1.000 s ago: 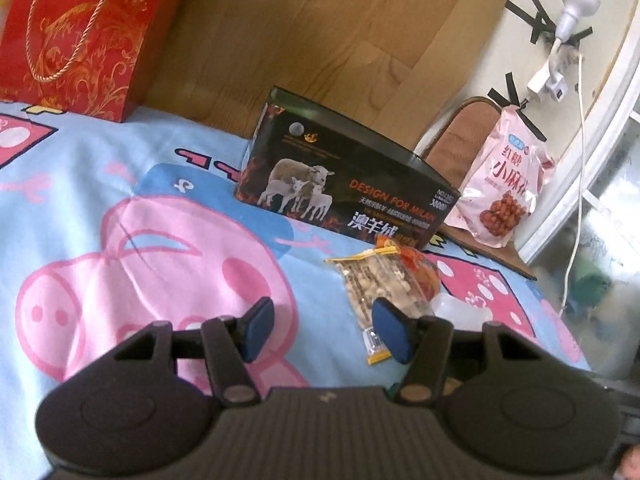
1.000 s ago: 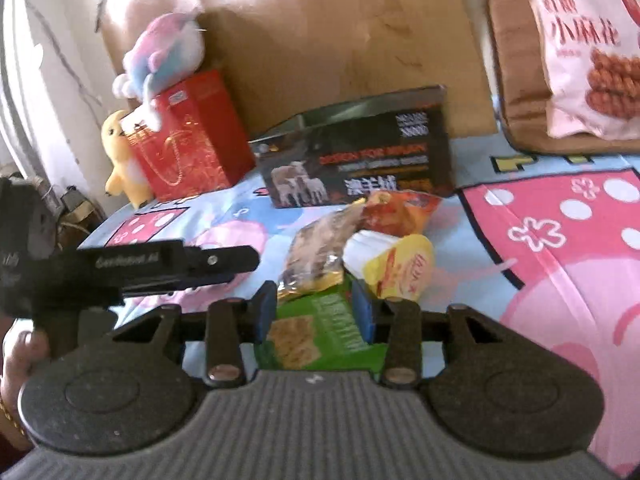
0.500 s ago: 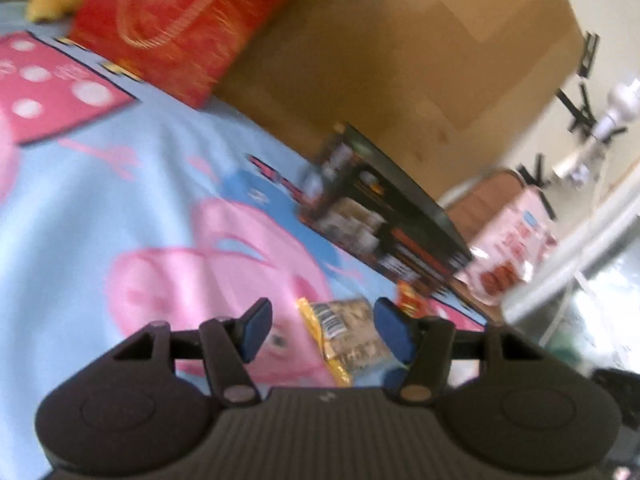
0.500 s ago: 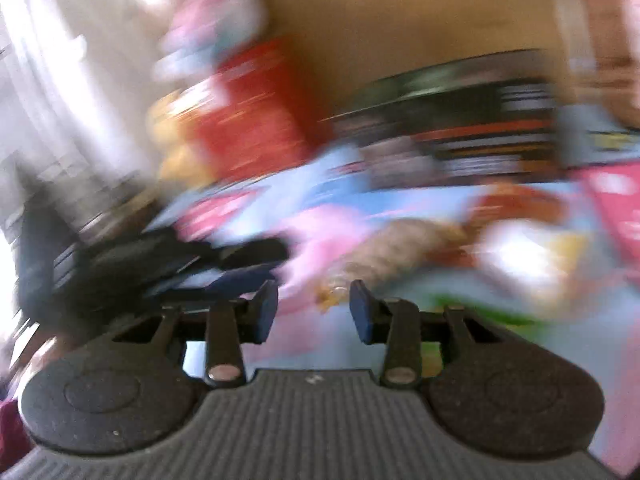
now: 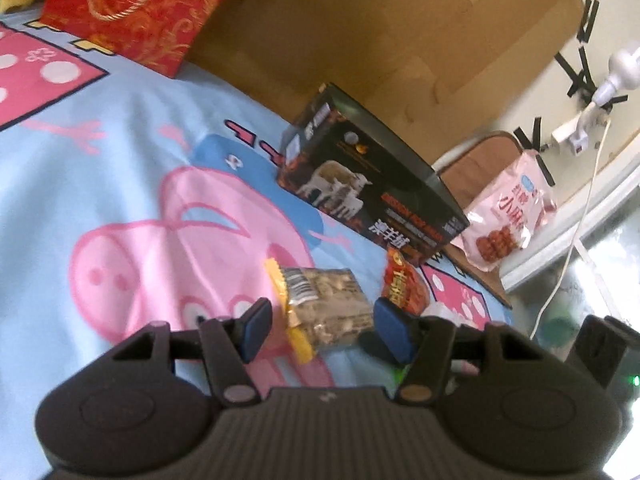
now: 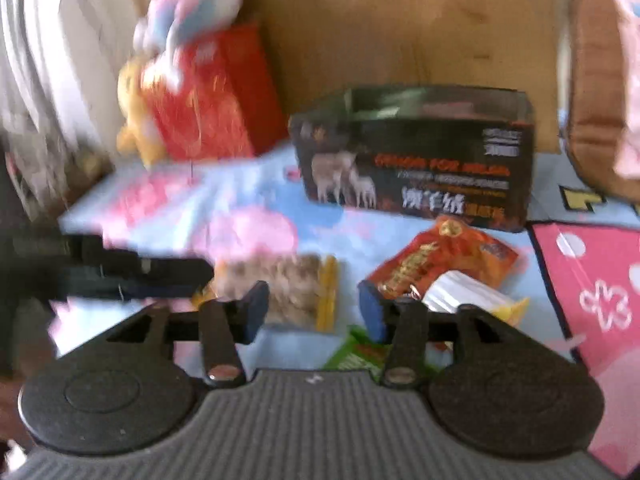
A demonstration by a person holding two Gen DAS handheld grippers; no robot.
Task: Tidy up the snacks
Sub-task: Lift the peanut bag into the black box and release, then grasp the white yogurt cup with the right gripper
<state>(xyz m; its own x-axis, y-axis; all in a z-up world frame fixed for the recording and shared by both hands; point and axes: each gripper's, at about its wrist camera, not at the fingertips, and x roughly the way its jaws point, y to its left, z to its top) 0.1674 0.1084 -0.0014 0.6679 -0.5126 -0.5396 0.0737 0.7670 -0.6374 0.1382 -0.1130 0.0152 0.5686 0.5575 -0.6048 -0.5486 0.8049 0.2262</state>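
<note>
A clear nut pack (image 5: pixel 324 308) with yellow ends lies on the pig-print sheet (image 5: pixel 120 184), between the fingertips of my left gripper (image 5: pixel 325 332), which is open and not pressing it. A red snack pack (image 5: pixel 402 288) lies just beyond, in front of the open-topped black sheep-print box (image 5: pixel 368 192). In the right wrist view my right gripper (image 6: pixel 313 312) is opening with nothing between its pads. A green cracker pack (image 6: pixel 356 356) lies loose under its right finger. The nut pack (image 6: pixel 288 292), red pack (image 6: pixel 440 264) and a white-yellow pack (image 6: pixel 468 300) lie ahead, before the box (image 6: pixel 416 156).
A red gift bag (image 5: pixel 136 12) stands at the back left against the wooden headboard, with plush toys (image 6: pixel 192 4) on and beside it. A pink snack bag (image 5: pixel 508 216) leans on a brown cushion at the right. A clip lamp (image 5: pixel 620 68) and its cord hang beyond.
My right gripper has let go of the green cracker pack and its jaws have widened. The left gripper has rolled and shifted, so the nut pack now sits between its fingertips.
</note>
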